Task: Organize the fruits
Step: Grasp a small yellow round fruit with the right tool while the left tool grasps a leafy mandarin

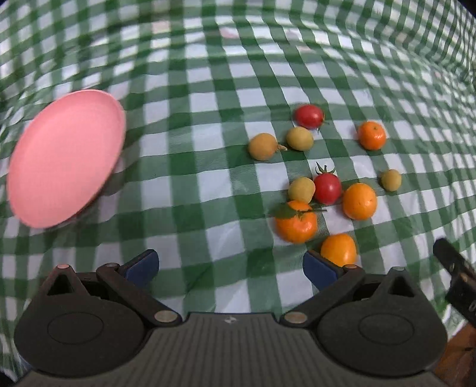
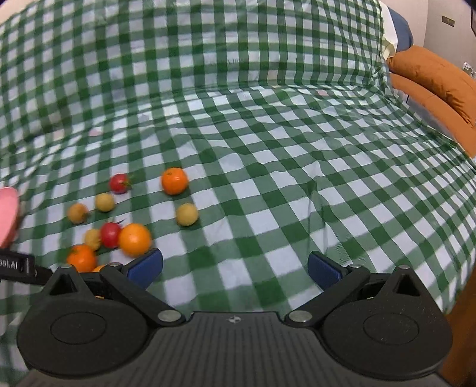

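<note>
Guessing both grippers, left [image 1: 230, 266] & right [image 2: 235, 266], gape wide w/ nothing held bc fruits [image 1: 327, 184] aren't on the pink plate [image 1: 65, 157] yet

Looks like a home, prob. living rm or bedroom: green-white checked cloth [image 2: 267, 119] draped over a soft surface, orange cushions [image 2: 431, 77] at right, pale wall w/ a switch plate [image 2: 448, 20] behind.

4 oranges [image 1: 296, 225], 2 tomatoes [image 1: 327, 188], 4 yellow fruits [image 1: 301, 189] loose, clustered; pink plate [image 1: 64, 157] apart.
</note>
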